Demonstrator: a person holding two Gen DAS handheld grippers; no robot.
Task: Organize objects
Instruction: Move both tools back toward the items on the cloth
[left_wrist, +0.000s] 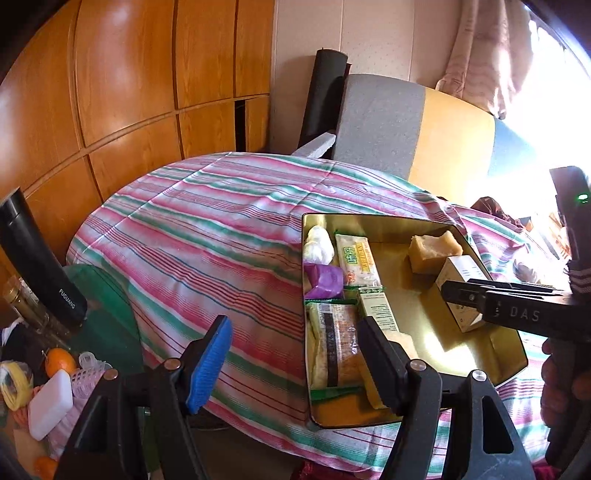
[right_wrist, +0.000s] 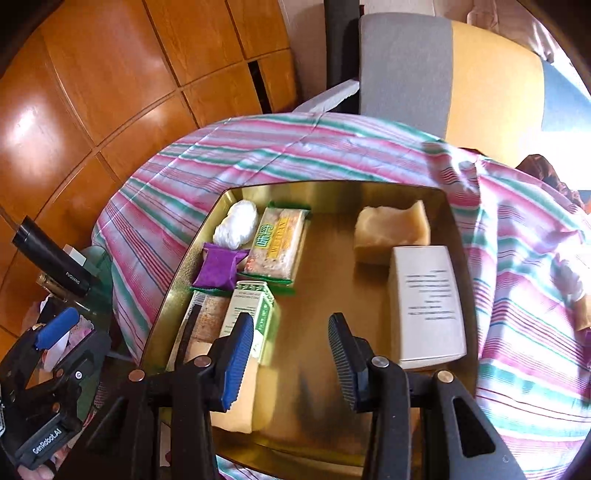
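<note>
Left wrist view: the left gripper (left_wrist: 291, 354) is hovering with jaws spread wide and empty at the near left edge of the gold tray (left_wrist: 373, 221), which is resting on the striped cloth (left_wrist: 192, 229).

Right wrist view: the right gripper (right_wrist: 291, 360) is hanging over the tray's bare middle, jaws apart and holding nothing, the white box (right_wrist: 424, 302) lying just beside it.

We see a gold tin (right_wrist: 458, 206) on a cloth (left_wrist: 192, 229) striped pink, green and white. Inside lie a purple pouch (right_wrist: 218, 270), a white bundle (right_wrist: 236, 221), a tan block (right_wrist: 391, 230), a white box (right_wrist: 426, 302) and green-edged packets (right_wrist: 275, 245). Our pads (right_wrist: 238, 365) are blue. The cabinet (left_wrist: 122, 85) is orange-brown.
</note>
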